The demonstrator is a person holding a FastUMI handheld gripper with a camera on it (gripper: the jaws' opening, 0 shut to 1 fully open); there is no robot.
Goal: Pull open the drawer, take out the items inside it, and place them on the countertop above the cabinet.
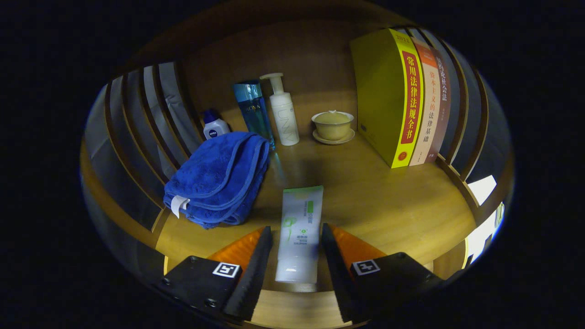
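wooden countertop (388, 201) with slatted sides carries a row of toiletries at the back: a small blue-capped bottle (214, 125), a tall blue bottle (254, 109), a white pump bottle (283, 114), a lidded cup on a saucer (332, 125), plus upright books (402, 96) to the right and a folded blue towel (219, 178) on the left. the gripper (295, 249) has its fingers spread, with a white-and-green tube (299, 228) lying flat between them, cap end toward the camera; there are gaps on both sides, so they do not seem to press it. this looks like the placing step, the tube set on the countertop just beside the towel. the next move likely calls for backing straight out without nudging the tube, then going down to the drawer for anything left. the tube looks soft, flat and light.
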